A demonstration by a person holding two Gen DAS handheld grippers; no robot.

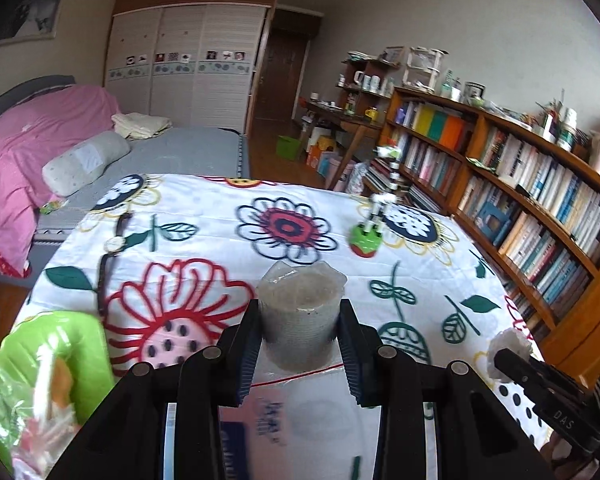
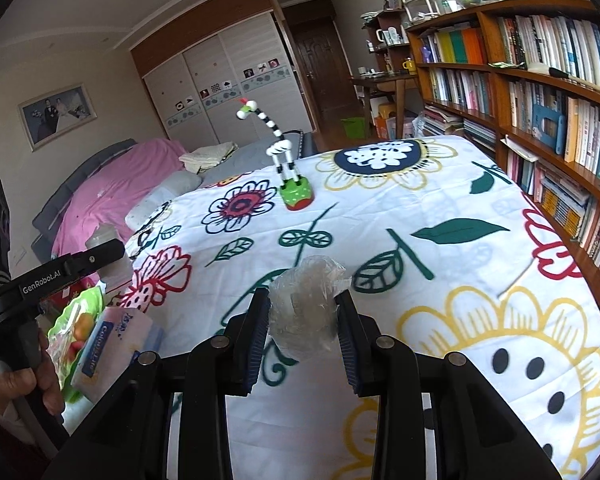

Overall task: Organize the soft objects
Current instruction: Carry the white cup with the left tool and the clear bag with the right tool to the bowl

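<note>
My left gripper (image 1: 300, 312) is shut on a grey-white soft roll (image 1: 300, 332), held upright above a white tissue pack (image 1: 276, 412) that lies on the flowered tablecloth (image 1: 228, 216). A crumpled ball of clear plastic (image 2: 306, 312) is pinched in my right gripper (image 2: 302, 304), which hangs over the cloth. In the left wrist view the right gripper (image 1: 504, 360) shows at the right edge with the pale wad (image 1: 508, 344) at its tip. The right wrist view has the left gripper (image 2: 112, 250) at the left, the roll (image 2: 102, 236) partly hidden behind it.
A green snack bag (image 1: 40, 364) lies at the table's near left beside the tissue pack (image 2: 108, 344). A wristwatch (image 1: 114, 244) and a striped bendy toy on a green base (image 2: 296, 194) sit farther back. A bed (image 1: 188, 152) and bookshelves (image 1: 540, 200) flank the table.
</note>
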